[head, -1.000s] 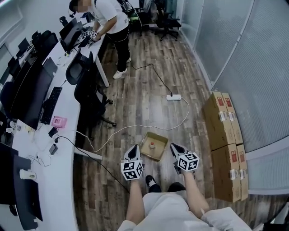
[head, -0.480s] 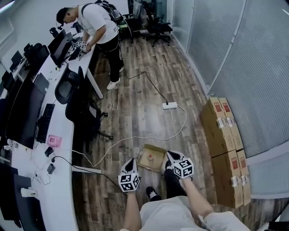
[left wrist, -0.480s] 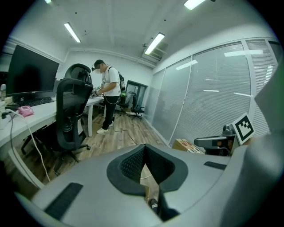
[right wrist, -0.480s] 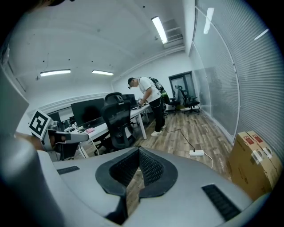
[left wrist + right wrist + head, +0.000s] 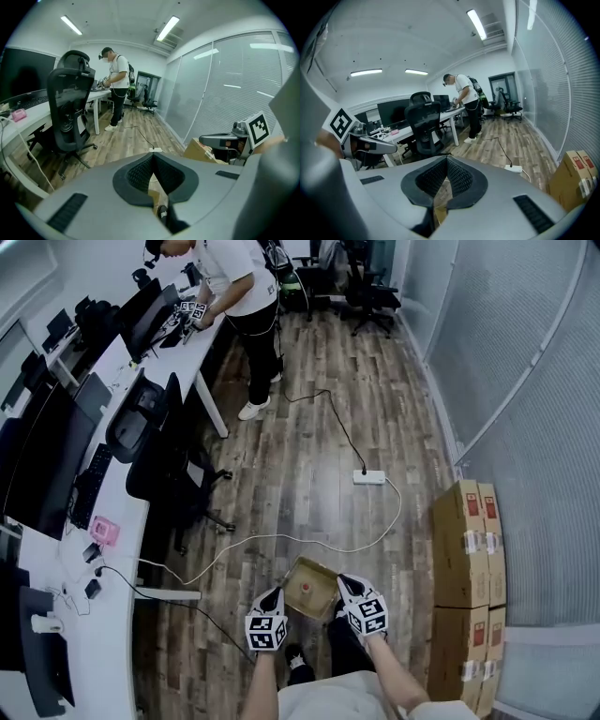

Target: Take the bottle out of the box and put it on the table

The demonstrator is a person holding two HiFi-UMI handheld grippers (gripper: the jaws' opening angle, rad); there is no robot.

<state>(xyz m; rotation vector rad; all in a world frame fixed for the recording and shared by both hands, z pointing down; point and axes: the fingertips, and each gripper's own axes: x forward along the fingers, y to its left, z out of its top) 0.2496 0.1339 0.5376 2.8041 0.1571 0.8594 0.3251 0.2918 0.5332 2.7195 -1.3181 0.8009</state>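
An open cardboard box (image 5: 321, 576) sits on the wooden floor just in front of me. Inside it I see a small bottle with a reddish cap (image 5: 305, 595). My left gripper (image 5: 275, 593) hangs at the box's left side, its jaws shut and empty. My right gripper (image 5: 343, 582) is at the box's right edge, also shut with nothing in it. In the left gripper view the shut left gripper (image 5: 152, 157) fills the lower frame, with the right gripper (image 5: 212, 139) beyond it. The right gripper view shows its own closed jaws (image 5: 446, 160).
A long white desk (image 5: 120, 549) with monitors, a keyboard and a pink item runs along the left. Black office chairs (image 5: 159, 460) stand beside it. A person (image 5: 239, 292) stands at its far end. A power strip (image 5: 369, 477) and white cable lie on the floor. Stacked cartons (image 5: 466, 549) line the right wall.
Both grippers have sunk and drawn in toward the box, the right one now against its edge. The head view has shifted, so the box sits lower in frame.
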